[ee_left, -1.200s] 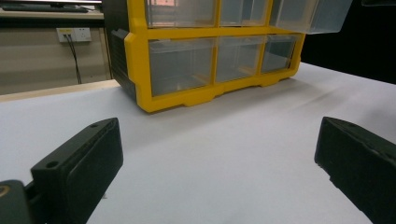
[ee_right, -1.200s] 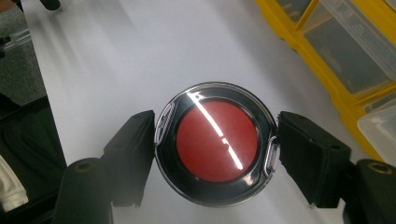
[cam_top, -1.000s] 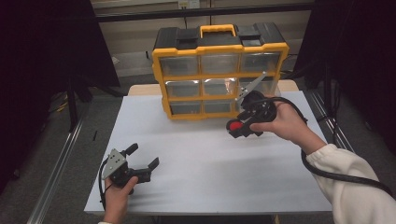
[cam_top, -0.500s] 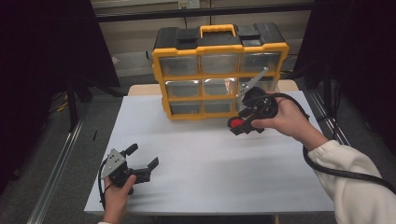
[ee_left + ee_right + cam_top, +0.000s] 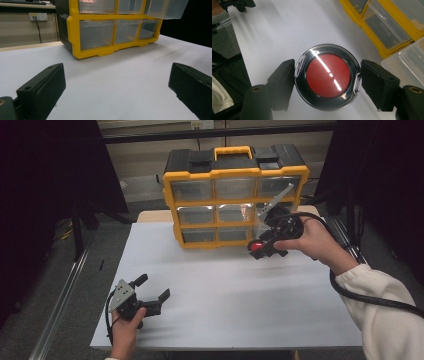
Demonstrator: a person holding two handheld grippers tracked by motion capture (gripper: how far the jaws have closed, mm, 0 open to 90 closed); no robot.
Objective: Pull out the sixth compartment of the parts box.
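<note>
Red-faced round compact (image 5: 327,76) pinched in the right hand-held gripper (image 5: 264,247)
Since a second ago it has barely shifted, hovering beside the yellow drawer organiser (image 5: 235,195) above the bench (image 5: 225,290); the left hand-held gripper (image 5: 150,290) rests spread and empty.

I see a beige wall (image 5: 150,175) at twelve o'clock, grey floor (image 5: 45,285) at nine, dark surroundings.

A round red-centred, black-rimmed case (image 5: 327,77) sits clamped above the table.

text: none legible | labels: none | numbers: none
</note>
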